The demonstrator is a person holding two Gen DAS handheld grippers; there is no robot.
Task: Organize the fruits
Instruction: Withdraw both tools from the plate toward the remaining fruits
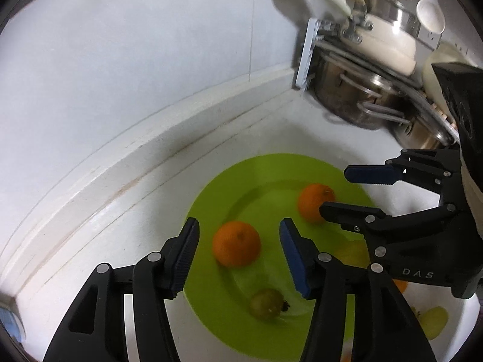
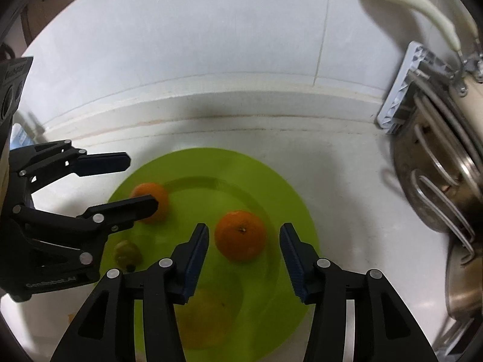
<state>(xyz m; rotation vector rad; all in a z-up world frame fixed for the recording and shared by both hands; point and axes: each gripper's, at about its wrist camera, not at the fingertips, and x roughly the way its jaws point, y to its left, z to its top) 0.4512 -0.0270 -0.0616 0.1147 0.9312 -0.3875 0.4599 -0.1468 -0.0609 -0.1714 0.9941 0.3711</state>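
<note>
A lime green plate (image 1: 271, 169) (image 2: 211, 163) lies on the white counter with fruit on it. My left gripper (image 1: 240, 253) (image 2: 143, 182) is open around one orange (image 1: 236, 243) (image 2: 149, 189). The orange rests on the plate and the pads stand clear of it on both sides. My right gripper (image 2: 244, 241) (image 1: 333, 191) is open around a second orange (image 2: 240, 235) (image 1: 312, 202), with small gaps at each pad. A small green fruit (image 1: 265, 303) (image 2: 126, 252) and a yellow fruit (image 2: 205, 319) (image 1: 351, 253) also lie on the plate, the yellow one partly hidden by fingers.
A dish rack with steel pots (image 1: 362, 96) (image 2: 437, 181) stands close on the right. A raised white ledge (image 1: 151, 138) (image 2: 211, 105) and the wall run behind the plate. Another yellowish fruit (image 1: 434, 319) lies on the counter beyond the plate's right rim.
</note>
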